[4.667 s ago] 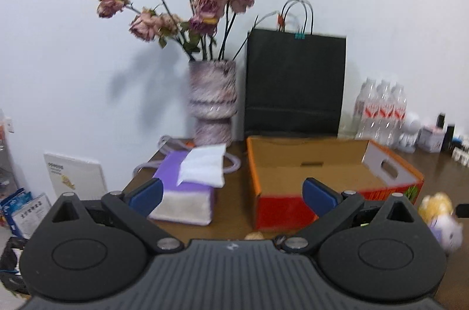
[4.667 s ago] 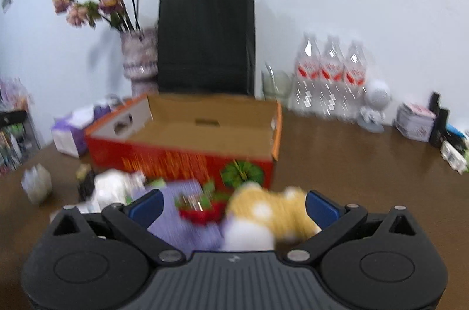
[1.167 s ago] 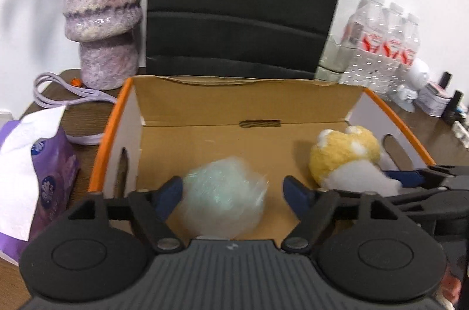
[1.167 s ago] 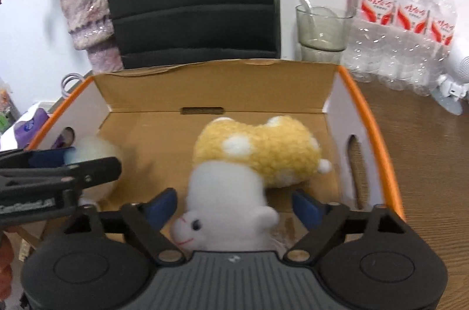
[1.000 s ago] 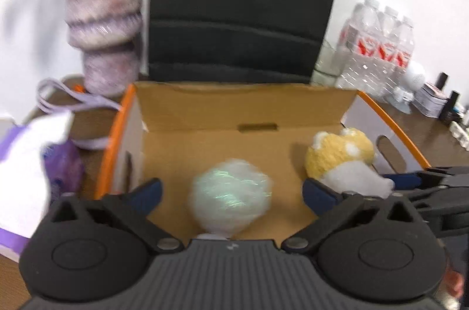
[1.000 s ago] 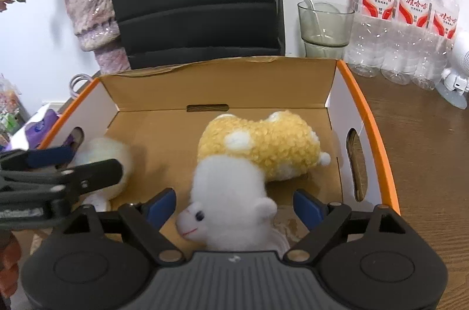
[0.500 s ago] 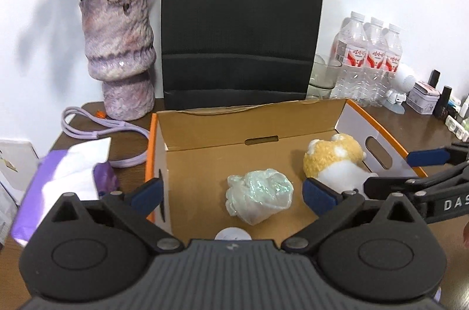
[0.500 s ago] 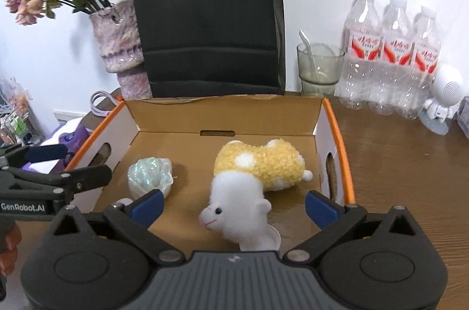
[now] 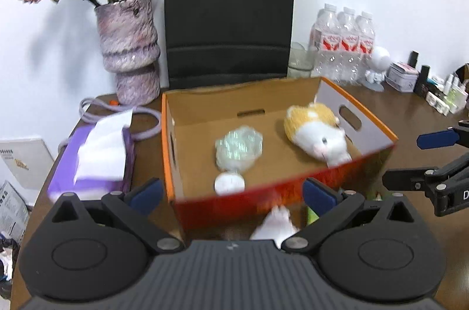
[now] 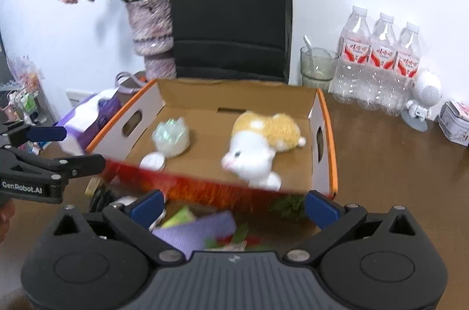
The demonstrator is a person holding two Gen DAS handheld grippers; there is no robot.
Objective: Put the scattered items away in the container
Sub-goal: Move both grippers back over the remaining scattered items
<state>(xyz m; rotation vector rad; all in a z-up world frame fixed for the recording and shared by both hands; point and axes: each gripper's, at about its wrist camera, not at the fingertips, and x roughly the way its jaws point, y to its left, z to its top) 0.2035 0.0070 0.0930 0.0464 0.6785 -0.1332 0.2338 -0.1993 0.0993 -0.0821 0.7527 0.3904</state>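
Observation:
An orange-rimmed cardboard box [image 9: 168, 140] [image 10: 329, 140] stands on the wooden table. Inside it lie a yellow and white plush toy [image 9: 316, 131] [image 10: 258, 142] and a shiny pale wrapped bundle [image 9: 239, 148] [image 10: 171, 137] with a white round lid beside it. My left gripper [image 9: 231, 194] hovers open and empty in front of the box's red front wall. My right gripper [image 10: 233, 206] is also open and empty, above loose items in front of the box: a purple packet [image 10: 196, 230], a green piece and a red and green decoration. A white fluffy item [image 9: 275, 225] lies below the left gripper.
A purple tissue pack [image 9: 96, 154] lies left of the box, with a purple cable behind it. A vase of dried roses [image 9: 129, 52], a black paper bag [image 9: 228, 16], a glass, three water bottles [image 10: 381, 60] and small jars line the back and right.
Both grippers have let go of the bundle and the plush, opened wide, and pulled back and up out of the box, whose front wall now shows.

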